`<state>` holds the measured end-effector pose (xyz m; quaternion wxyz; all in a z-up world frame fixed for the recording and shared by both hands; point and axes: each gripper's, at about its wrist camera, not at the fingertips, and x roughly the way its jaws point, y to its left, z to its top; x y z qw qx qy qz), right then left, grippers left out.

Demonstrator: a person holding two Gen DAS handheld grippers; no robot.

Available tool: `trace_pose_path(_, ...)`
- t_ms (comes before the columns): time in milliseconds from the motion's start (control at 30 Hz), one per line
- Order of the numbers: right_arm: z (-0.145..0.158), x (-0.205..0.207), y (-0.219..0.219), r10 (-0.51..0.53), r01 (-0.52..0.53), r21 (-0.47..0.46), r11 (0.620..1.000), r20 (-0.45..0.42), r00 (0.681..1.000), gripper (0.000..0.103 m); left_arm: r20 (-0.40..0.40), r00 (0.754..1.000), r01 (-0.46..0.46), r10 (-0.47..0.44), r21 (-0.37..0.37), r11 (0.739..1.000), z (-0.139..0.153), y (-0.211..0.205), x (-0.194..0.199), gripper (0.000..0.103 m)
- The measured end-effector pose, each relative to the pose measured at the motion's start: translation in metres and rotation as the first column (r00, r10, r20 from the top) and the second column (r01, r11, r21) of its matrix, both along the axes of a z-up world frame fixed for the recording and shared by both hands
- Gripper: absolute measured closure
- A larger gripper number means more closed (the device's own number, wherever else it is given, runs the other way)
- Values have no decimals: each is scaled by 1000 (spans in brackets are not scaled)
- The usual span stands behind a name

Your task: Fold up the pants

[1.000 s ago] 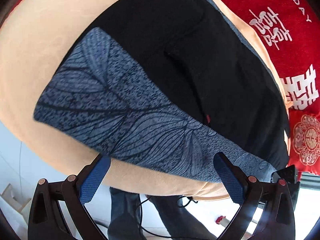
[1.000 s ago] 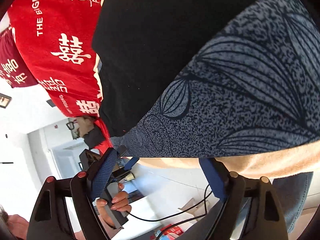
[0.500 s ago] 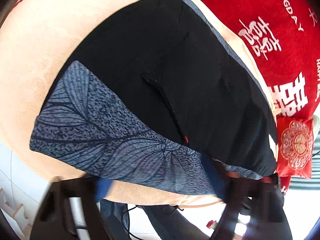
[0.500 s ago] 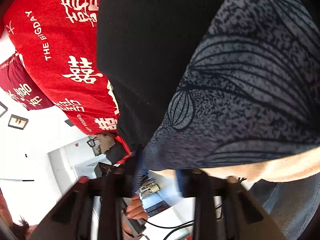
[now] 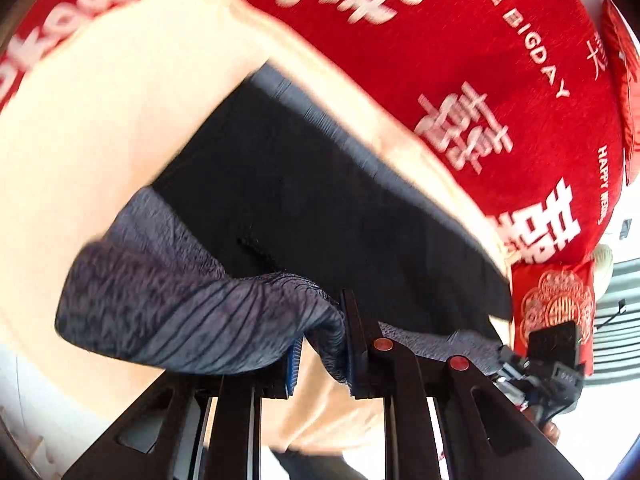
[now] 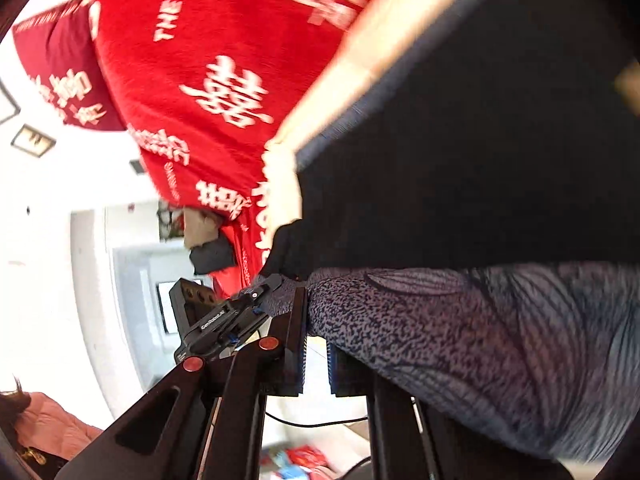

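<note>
The red cloth [image 5: 460,60] is showing white print: "THE BIGDAY" is running down the upper right of the left wrist view, and "HAPPY WED…", cut off, is reading along the right edge. Large white Chinese double-happiness characters [image 5: 464,128] are appearing beside them. In the right wrist view, "THE BIG…" is appearing at upper left [image 6: 168,12].

Both the left tool [image 5: 320,344] and the right tool [image 6: 316,344] are clamped, fingers nearly together.

Bright daylight; motion blur; fisheye-warped edges
</note>
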<state>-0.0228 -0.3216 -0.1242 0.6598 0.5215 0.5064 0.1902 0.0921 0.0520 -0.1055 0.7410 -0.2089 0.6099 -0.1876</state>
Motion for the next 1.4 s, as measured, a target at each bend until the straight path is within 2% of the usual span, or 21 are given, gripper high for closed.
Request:
trace_pose_path(100, 11, 61, -19, 58, -58, -50, 997, 17, 998, 92, 52, 999, -4, 3, 8, 1000, 2, -20, 44, 84)
trace_pose_path(233, -14, 131, -47, 83, -88, -96, 992, -50, 995, 91, 87, 996, -1, -3, 45, 999, -19, -51, 104, 84)
trace_pose_path(400, -78, 181, -73, 92, -124, -157, 980, -193, 977, 90, 22, 999, 44, -48, 183, 982, -73, -87, 153, 83)
trace_pose_path(500, -101, 187, -78, 105, -154, -188, 970, -246, 964, 88, -17, 1000, 16, -13, 181, 983, -83, -91, 161, 80)
trace_pose_path(533, -101, 187, -79, 99, -146, -180, 973, -246, 964, 79, -33, 999, 18, -12, 185, 982, -79, -91, 162, 80)
trace_pose_path(567, -97, 186, -79, 104, -146, -169, 975, -235, 966, 57, -36, 999, 26, -19, 187, 982, -72, -91, 161, 80)
trace_pose_path(600, -92, 185, -78, 115, -154, -167, 974, -220, 969, 43, -29, 999, 32, -27, 189, 981, -64, -91, 158, 80)
trace_pose_path(633, -85, 184, -76, 127, -164, -174, 971, -207, 970, 21, -25, 999, 41, -37, 195, 980, -56, -90, 155, 80)
trace_pose_path(667, -76, 183, -74, 139, -179, -198, 964, -202, 969, 19, -16, 999, 44, -42, 219, 975, -46, -89, 151, 67)
trace_pose_path(700, -65, 181, -72, 149, -196, -237, 952, -204, 968, 19, 3, 999, 36, -38, 259, 965, -36, -87, 148, 53)
trace_pose_path(733, -54, 181, -69, 155, -204, -266, 942, -193, 969, 19, 31, 999, 14, -24, 297, 955, -25, -84, 144, 28)
trace_pose_path(800, -33, 177, -66, 156, -198, -312, 929, -156, 975, 20, 71, 997, -12, -11, 311, 950, -9, -75, 139, 25)
trace_pose_path(867, -18, 174, -57, 182, -210, -307, 928, -116, 976, 37, 67, 998, -4, -21, 351, 936, -7, -73, 137, 25)
trace_pose_path(900, -17, 176, -49, 201, -227, -310, 923, -113, 973, 40, 62, 997, 13, -39, 374, 927, -12, -77, 138, 24)
trace_pose_path(1000, -30, 190, -24, 290, -327, -393, 860, -151, 945, 47, 31, 996, 57, -78, 419, 906, -41, -84, 144, 24)
trace_pose_path(1067, -44, 203, -16, 305, -345, -438, 830, -161, 938, 47, 31, 996, 63, -89, 485, 872, -63, -95, 152, 24)
trace_pose_path(1133, -58, 217, -16, 294, -337, -532, 776, -168, 941, 51, 42, 995, 51, -86, 529, 847, -82, -102, 155, 21)
trace_pose_path(1167, -64, 221, -22, 282, -327, -543, 773, -168, 945, 52, 84, 992, 39, -100, 541, 840, -83, -105, 153, 11)
trace_pose_path(1233, -64, 229, -36, 212, -259, -557, 789, -150, 966, 51, 88, 987, 57, -132, 581, 812, -88, -112, 152, 9)
trace_pose_path(1300, -55, 229, -55, 115, -171, -586, 792, -132, 985, 47, 81, 988, 61, -133, 585, 809, -86, -111, 152, 9)
trace_pose_path(1400, -39, 214, -86, 47, -83, -465, 881, -90, 995, 34, 42, 991, 77, -125, 586, 807, -79, -110, 149, 9)
